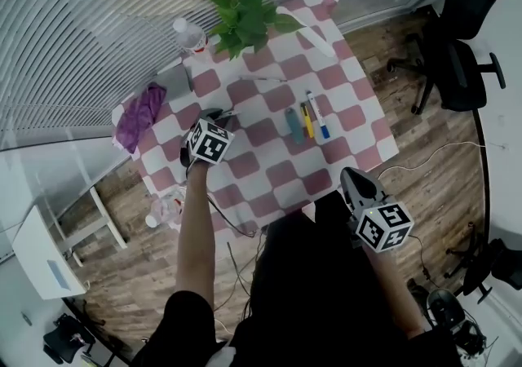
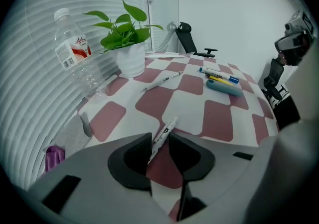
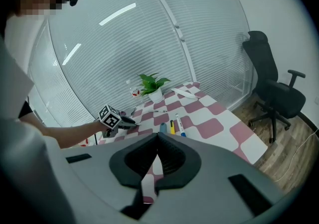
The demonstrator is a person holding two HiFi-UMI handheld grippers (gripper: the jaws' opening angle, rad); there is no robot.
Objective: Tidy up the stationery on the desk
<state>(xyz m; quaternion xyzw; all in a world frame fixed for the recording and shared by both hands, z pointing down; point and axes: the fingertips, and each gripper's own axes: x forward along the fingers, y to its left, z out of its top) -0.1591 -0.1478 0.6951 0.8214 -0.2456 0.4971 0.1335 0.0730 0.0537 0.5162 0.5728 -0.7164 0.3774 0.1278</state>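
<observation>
In the head view, the left gripper (image 1: pixel 222 119) was low over the left side of the checked table (image 1: pixel 269 182), while the right gripper (image 1: pixel 351 174) hung off its near edge. In the left gripper view, the jaws were half closed around a white pen (image 2: pixel 167 128) lying on the table, not clearly squeezing it. In the right gripper view, the jaws were pressed together with nothing between them.

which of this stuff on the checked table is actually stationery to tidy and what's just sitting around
Part of the job:
- white pen between the jaws of the left gripper
- second white pen mid-table
- blue-capped marker, yellow pen and teal item, lying side by side

Just lying about:
- potted plant
- water bottle
- purple cloth
- office chair
</observation>
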